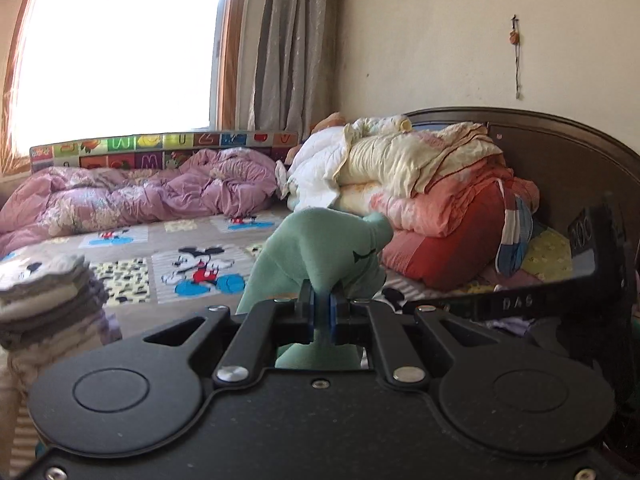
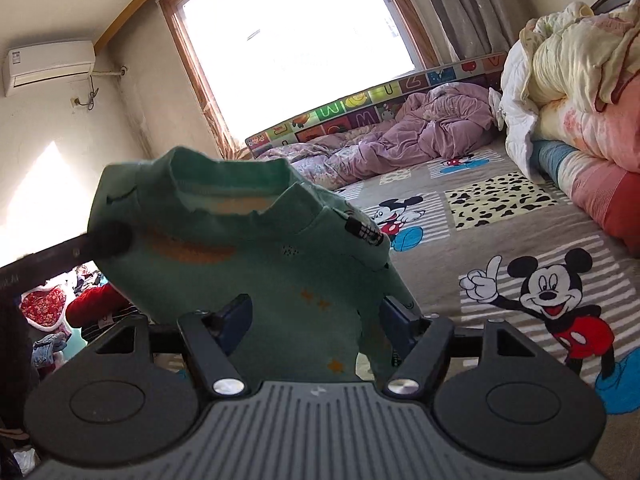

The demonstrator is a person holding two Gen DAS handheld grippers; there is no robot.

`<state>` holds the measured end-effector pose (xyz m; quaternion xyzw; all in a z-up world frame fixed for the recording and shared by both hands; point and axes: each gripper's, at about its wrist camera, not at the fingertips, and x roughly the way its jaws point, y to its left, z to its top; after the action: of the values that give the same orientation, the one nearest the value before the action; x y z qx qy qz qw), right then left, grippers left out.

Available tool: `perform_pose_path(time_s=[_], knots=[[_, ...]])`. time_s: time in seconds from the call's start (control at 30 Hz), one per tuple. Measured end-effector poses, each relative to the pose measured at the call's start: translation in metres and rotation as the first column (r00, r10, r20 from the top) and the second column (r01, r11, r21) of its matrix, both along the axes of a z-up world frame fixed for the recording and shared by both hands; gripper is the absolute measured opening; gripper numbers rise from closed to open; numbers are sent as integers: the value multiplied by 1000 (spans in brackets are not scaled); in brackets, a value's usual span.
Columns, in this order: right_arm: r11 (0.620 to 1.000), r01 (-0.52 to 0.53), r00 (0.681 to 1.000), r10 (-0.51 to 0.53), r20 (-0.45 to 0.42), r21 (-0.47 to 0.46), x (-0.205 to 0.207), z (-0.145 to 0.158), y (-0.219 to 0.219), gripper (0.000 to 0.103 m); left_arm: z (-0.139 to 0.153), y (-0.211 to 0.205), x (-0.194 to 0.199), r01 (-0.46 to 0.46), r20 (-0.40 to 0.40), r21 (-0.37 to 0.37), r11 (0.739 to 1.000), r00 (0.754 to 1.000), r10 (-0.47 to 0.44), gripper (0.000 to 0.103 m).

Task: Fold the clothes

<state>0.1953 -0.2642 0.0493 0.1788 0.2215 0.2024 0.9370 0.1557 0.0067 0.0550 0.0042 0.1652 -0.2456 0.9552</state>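
A small green child's top (image 1: 320, 252) with orange stars and a neck opening hangs in the air above the bed. My left gripper (image 1: 322, 312) is shut on a bunched fold of it. In the right wrist view the same green top (image 2: 248, 264) hangs in front of my right gripper (image 2: 316, 320), whose blue pads (image 2: 236, 320) stand wide apart with the cloth draped between them, not pinched. The left gripper's black finger (image 2: 108, 238) holds the top at its left shoulder there.
The bed has a Mickey Mouse sheet (image 2: 520, 240). A stack of folded clothes (image 1: 48, 300) sits at the left. Piled quilts (image 1: 432, 200) lie by the dark headboard (image 1: 560, 160), a purple quilt (image 1: 140, 196) by the window. Loose clothes (image 2: 52, 312) lie on the floor.
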Motion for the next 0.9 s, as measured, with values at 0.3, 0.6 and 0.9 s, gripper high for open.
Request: perform_pose_path(time_s=[0.3, 0.6, 0.9], knots=[[999, 9, 984, -2, -177, 39, -42, -81, 8, 70, -103, 32, -63, -10, -227, 48, 999, 974, 20, 4], [998, -9, 978, 23, -209, 66, -38, -83, 27, 70, -122, 38, -109, 123, -299, 30, 992, 948, -108, 43], [995, -13, 965, 37, -259, 95, 0, -88, 56, 70, -114, 113, -77, -208, -418, -435, 876, 908, 8, 55]])
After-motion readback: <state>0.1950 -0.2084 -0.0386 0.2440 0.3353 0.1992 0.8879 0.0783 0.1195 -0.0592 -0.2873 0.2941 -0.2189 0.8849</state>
